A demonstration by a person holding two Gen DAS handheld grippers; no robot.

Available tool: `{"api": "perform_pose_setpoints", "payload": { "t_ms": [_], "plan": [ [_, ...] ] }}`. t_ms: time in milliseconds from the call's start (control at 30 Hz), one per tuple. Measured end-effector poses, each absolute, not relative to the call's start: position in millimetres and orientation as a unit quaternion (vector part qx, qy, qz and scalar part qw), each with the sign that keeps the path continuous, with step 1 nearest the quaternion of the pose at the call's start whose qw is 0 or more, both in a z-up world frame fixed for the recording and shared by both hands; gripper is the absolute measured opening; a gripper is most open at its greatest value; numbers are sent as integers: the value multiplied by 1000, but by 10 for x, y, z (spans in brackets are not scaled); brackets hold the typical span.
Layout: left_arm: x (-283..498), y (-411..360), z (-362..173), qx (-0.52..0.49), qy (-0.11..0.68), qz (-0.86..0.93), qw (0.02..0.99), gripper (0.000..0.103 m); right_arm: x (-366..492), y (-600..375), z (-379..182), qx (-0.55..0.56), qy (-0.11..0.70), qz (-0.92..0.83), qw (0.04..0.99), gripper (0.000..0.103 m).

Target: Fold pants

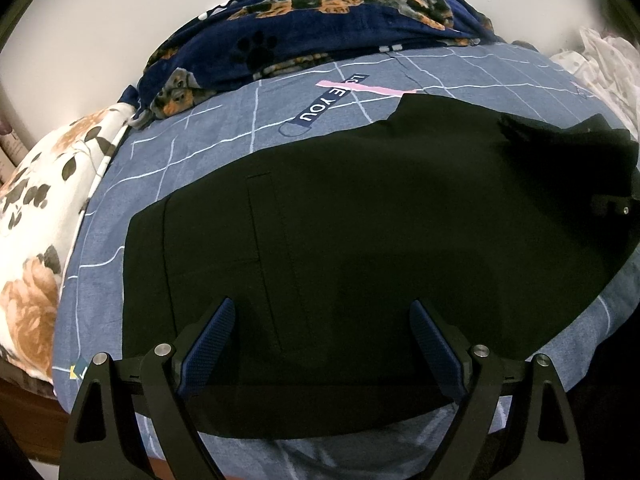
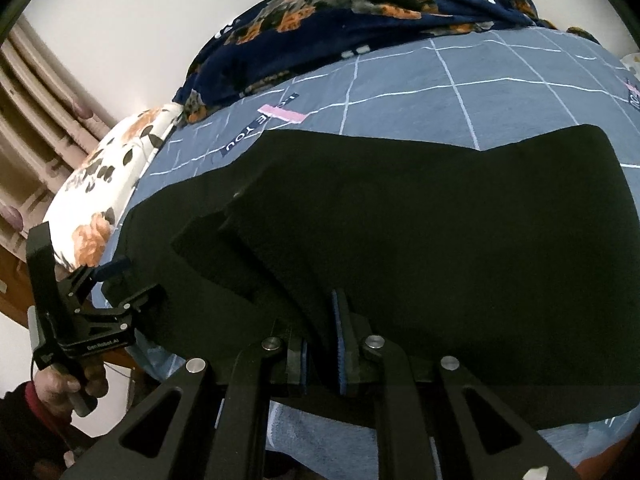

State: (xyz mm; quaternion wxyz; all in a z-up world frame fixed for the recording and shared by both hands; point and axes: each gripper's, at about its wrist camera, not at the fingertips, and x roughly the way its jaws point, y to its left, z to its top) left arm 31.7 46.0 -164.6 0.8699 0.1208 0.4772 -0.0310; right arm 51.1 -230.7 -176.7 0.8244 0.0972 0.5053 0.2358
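Right wrist view: right gripper (image 2: 322, 344) pinches a raised fold of black pants (image 2: 440, 248); left gripper (image 1: 320, 344) spread above waistband; carry fold over squarely, keeping edges aligned.

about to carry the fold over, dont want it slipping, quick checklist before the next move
1. right gripper shut on black pants: ok
2. Gripped fabric lifted off the sheet: ok, a raised fold shows
3. left gripper holding cloth: not ok, jaws wide open above the pants
4. Pants lying flat on the bed sheet: ok at the waist end
5. Far hem aligned: cannot tell
6. dog-print blanket apart from pants: ok
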Motion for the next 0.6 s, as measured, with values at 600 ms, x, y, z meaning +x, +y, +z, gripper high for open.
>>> {"api": "perform_pose_setpoints", "payload": {
  "t_ms": [600],
  "plan": [
    [324, 481, -1687, 120, 478, -30, 870, 92, 396, -2210, -1774, 107, 525, 271, 800, 51]
  ]
}}
